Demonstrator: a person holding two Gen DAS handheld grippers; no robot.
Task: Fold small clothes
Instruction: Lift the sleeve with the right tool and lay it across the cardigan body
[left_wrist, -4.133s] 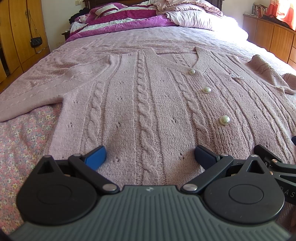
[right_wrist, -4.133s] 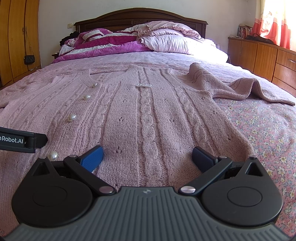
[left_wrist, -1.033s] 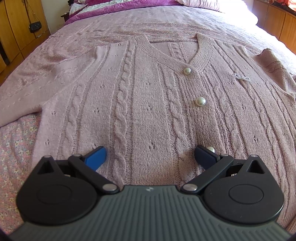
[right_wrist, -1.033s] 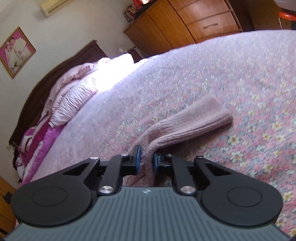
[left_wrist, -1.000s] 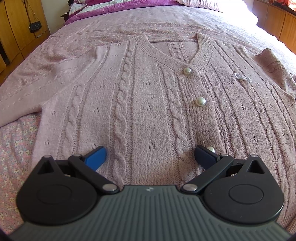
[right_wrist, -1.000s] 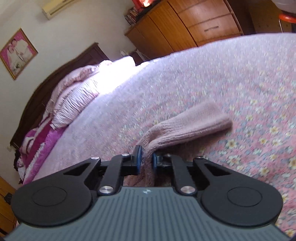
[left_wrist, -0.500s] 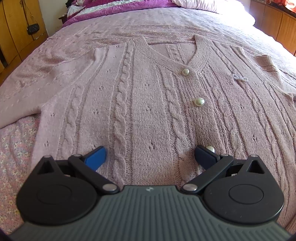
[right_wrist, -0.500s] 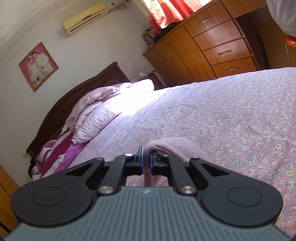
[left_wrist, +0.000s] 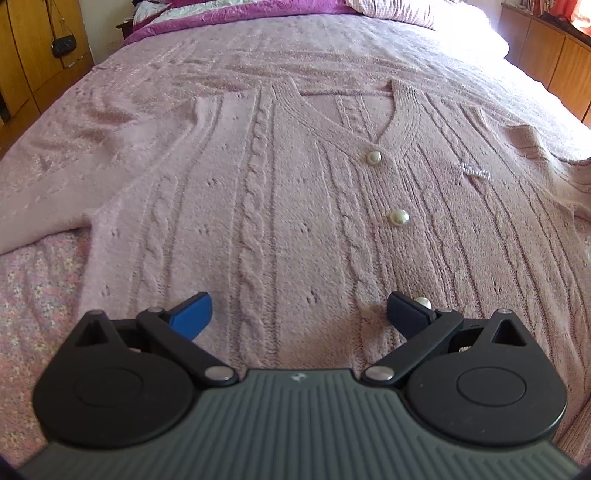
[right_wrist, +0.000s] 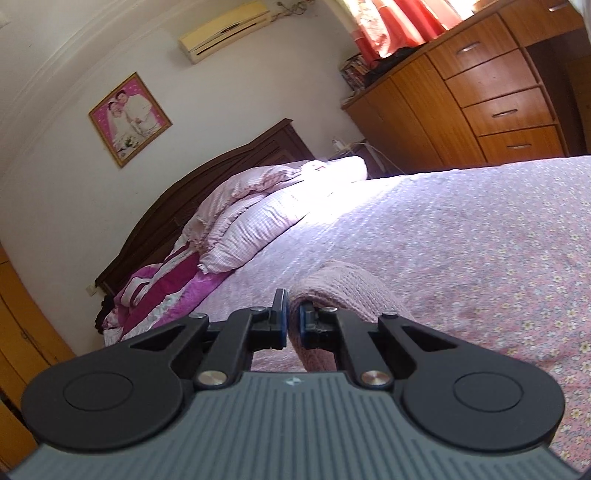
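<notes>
folding had barely begun: the right claw (right_wrist: 291, 319) was clamped on the cardigan's sleeve (right_wrist: 343, 288), lifted off the bed (right_wrist: 480, 229); the left claw (left_wrist: 299, 310) gaped empty over the cardigan (left_wrist: 258, 206), body unfolded.

Cardigan (left_wrist: 258, 206) hem hidden behind left gripper (left_wrist: 299, 314); right sleeve (right_wrist: 340, 291) end out of sight.

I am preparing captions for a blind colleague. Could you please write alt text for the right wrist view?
The right gripper has its fingers shut on a fold of pink knitted sleeve, held above a floral bedspread. Behind are pillows, a dark wooden headboard, a framed photo on the wall and a wooden chest of drawers.
</notes>
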